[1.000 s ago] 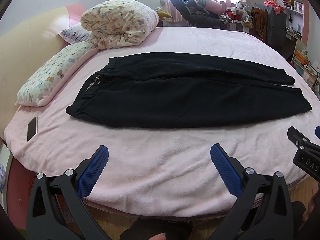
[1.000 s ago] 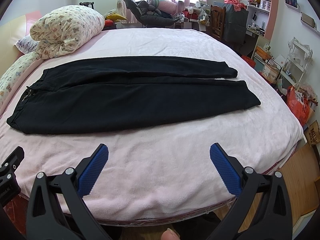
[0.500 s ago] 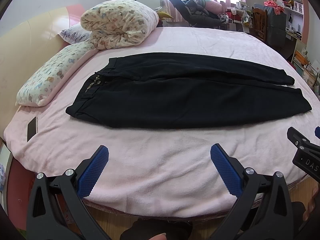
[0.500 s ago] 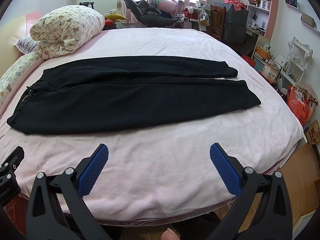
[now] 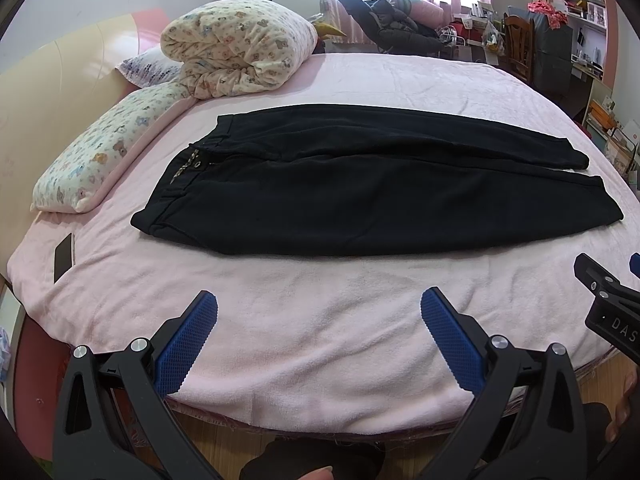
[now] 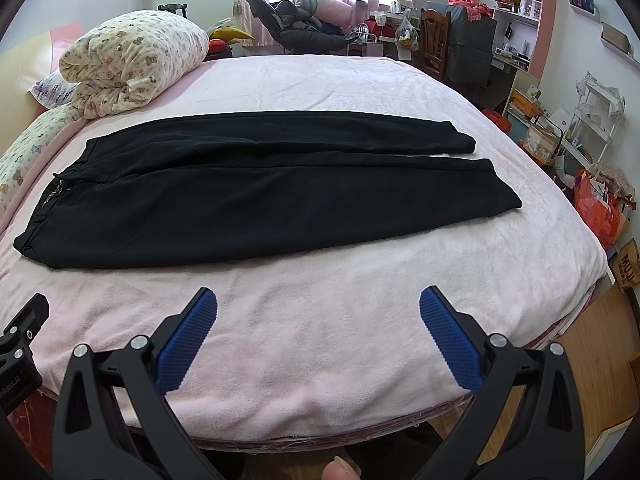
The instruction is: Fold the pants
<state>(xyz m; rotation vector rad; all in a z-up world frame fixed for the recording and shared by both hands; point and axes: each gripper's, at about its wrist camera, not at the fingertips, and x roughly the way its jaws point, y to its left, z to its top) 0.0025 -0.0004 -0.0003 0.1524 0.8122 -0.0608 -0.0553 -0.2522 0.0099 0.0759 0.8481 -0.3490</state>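
A: How do the jaws stand?

B: Both are spread wide with nothing between them. The left gripper [image 5: 319, 330] and the right gripper [image 6: 318, 330] hover over the near edge of the pink bedspread [image 5: 320, 344], short of the black pants [image 5: 372, 196], touching neither cloth.

A: And the pants?

B: Flat on the bedspread, well apart from both grippers, lying crosswise. The waistband [image 5: 176, 188] lies toward the bear-print pillow [image 5: 92, 160]; the two cuffs [image 6: 496, 184] lie at the far end from that pillow. The legs run side by side, the nearer one reaching further from the pillow. Nothing looks folded yet.

A: What could go wrong?

B: Likely, a blue pad [image 5: 186, 344] biting too deep would pinch the plush bedspread along with the pants and drag both. Catching only the top layer at the waistband could let the lower layer slide, skewing the fold. The dark phone [image 5: 64, 256] beside the pillow could be nudged off.
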